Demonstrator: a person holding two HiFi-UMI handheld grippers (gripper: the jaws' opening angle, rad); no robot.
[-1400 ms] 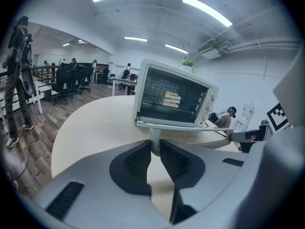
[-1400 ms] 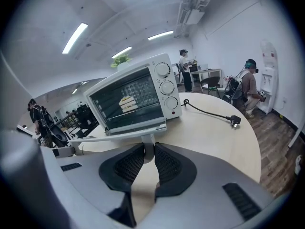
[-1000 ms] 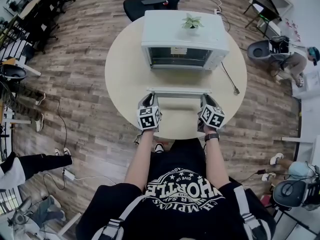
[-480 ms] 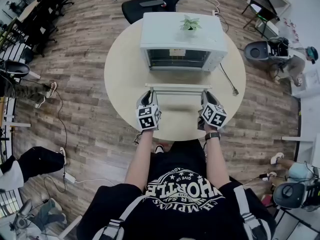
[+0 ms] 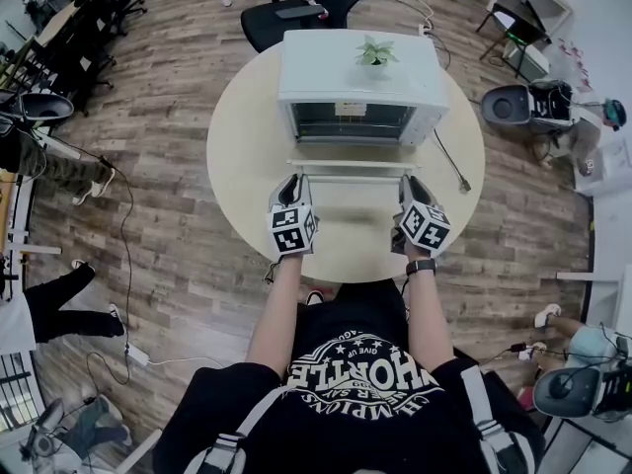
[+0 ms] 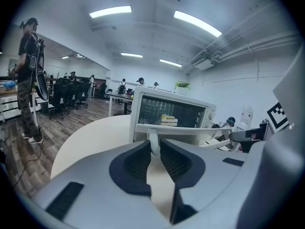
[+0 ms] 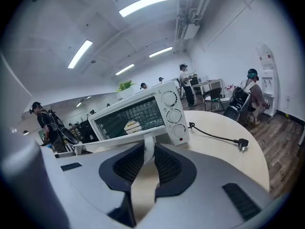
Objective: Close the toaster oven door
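A white toaster oven [image 5: 360, 72] stands at the back of a round cream table [image 5: 247, 136], a small potted plant [image 5: 375, 52] on its top. Its door hangs partly open, and the white door handle [image 5: 351, 165] runs across in front of the oven mouth. My left gripper [image 5: 293, 182] is shut on the handle's left post [image 6: 154, 146]. My right gripper [image 5: 408, 184] is shut on the right post [image 7: 148, 151]. Through the door glass a small piece of food [image 7: 129, 126] shows on the rack. Three knobs [image 7: 172, 114] sit at the oven's right side.
The oven's power cord [image 5: 449, 161] lies unplugged on the table's right, its plug [image 7: 242, 143] near the edge. A black office chair [image 5: 316, 3] stands behind the table. People stand and sit around the room [image 6: 28, 80], away from the table.
Both grippers have moved toward the oven with the handle in them, and the door has swung up and closer to the oven front.
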